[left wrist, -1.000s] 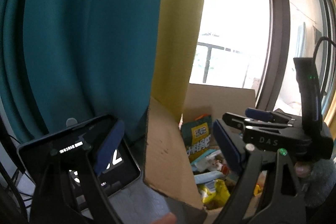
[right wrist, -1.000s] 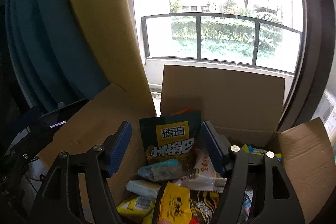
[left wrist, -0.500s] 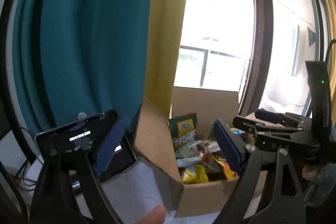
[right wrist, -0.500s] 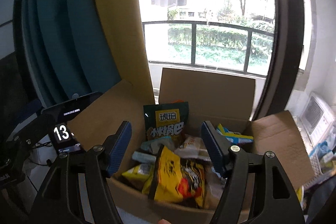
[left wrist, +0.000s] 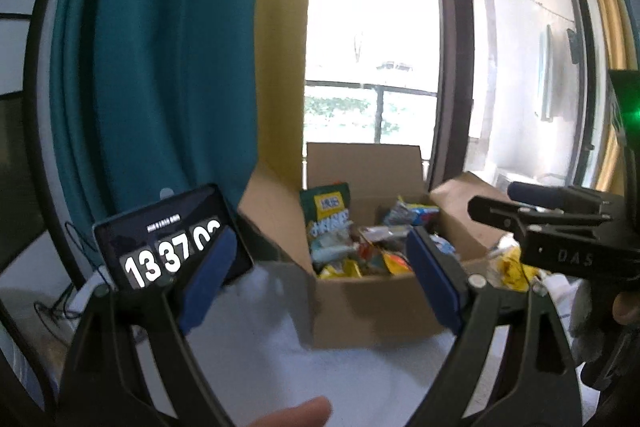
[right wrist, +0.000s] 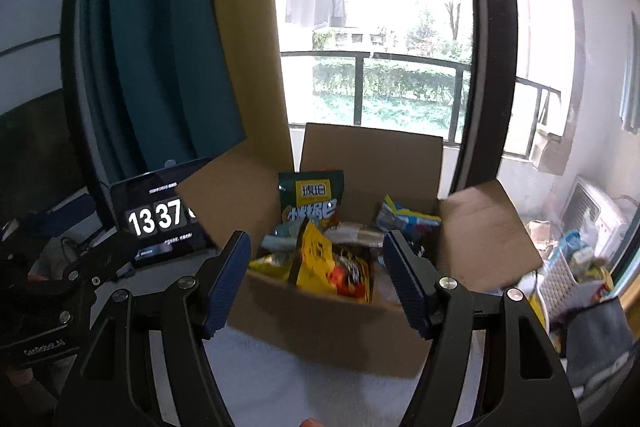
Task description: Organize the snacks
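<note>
Open cardboard box (right wrist: 344, 323) full of snack packets (right wrist: 328, 263) stood on the white surface (right wrist: 280, 379) by the window, tablet clock (right wrist: 160, 223) to its left, left gripper (left wrist: 320, 279) and right gripper (right wrist: 316, 279) both spread wide and empty, held near the box.

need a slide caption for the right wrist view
Open right tongs hover before a cardboard box full of snack packets, tablet clock at left.

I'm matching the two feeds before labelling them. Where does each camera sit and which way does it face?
Left wrist: rides the left claw, facing the cardboard box and window; the right claw shows at right.
Right wrist: rides the right claw, facing the box head-on; the left claw shows at lower left.
Shared: box, green snack bag, clock screen.
</note>
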Tool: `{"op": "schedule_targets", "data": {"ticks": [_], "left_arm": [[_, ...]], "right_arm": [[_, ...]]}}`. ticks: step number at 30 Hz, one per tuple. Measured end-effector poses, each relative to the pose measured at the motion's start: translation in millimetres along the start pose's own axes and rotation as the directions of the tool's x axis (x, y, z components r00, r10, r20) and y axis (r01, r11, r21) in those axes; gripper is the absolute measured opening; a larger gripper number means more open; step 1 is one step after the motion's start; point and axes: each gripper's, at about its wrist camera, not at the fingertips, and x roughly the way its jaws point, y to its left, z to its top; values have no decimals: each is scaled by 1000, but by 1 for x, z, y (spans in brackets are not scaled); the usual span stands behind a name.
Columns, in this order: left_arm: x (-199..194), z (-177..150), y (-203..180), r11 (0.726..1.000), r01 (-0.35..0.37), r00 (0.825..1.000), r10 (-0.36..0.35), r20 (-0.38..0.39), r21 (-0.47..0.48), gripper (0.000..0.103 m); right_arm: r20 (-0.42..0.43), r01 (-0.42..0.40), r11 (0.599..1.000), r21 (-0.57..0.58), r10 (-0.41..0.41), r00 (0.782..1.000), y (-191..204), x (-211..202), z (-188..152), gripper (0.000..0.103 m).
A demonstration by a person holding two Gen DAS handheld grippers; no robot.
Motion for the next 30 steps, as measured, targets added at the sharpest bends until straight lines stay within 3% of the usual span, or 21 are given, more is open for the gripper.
{"op": "schedule_targets", "data": {"ticks": [9, 18, 30], "left_arm": [[-52, -27, -8, 997, 60, 998, -60, -5, -45, 88], [-112, -37, -13, 998, 61, 996, -59, 62, -29, 88], [-166, -25, -24, 998, 67, 988, -68, 139, 7, 88]], "right_arm": [[27, 33, 999, -10, -32, 999, 5, -57, -45, 72], [49, 112, 994, 11, -112, 992, 8, -113, -83, 73], [125, 183, 983, 24, -185, 975, 17, -174, -93, 73]]}}
